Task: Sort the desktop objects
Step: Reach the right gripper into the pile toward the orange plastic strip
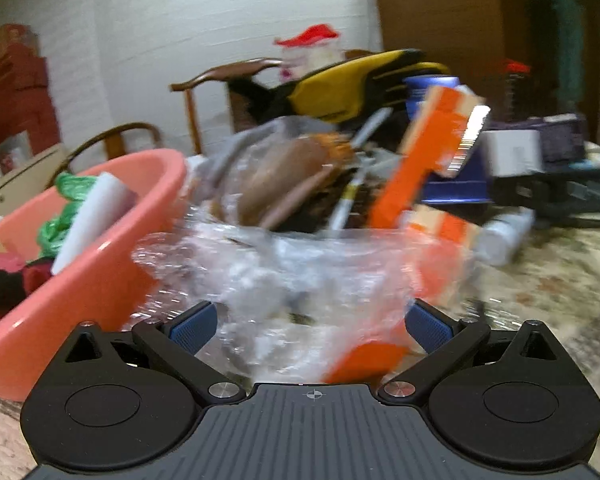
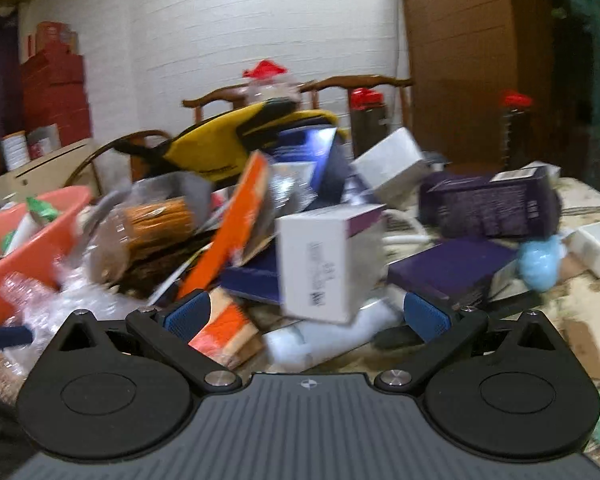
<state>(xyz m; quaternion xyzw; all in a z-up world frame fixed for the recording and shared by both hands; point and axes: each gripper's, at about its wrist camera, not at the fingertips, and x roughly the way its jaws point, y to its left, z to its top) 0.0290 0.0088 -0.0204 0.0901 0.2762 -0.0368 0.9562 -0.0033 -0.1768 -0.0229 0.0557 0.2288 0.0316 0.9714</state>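
Note:
A cluttered pile lies on the table. In the left wrist view, crumpled clear plastic wrap lies right in front of my open left gripper, between its blue pads. Behind it are an orange box and a yellow and black glove. A pink basin stands at the left. In the right wrist view, my right gripper is open, with a white and purple box just ahead between its fingers. I cannot tell whether it touches the box. The orange box leans to the left of it.
Purple boxes and white boxes lie at the right, with a light blue crumpled wad. The pink basin holds green bags and a white block. Wooden chairs stand behind the table. The cloth is patterned.

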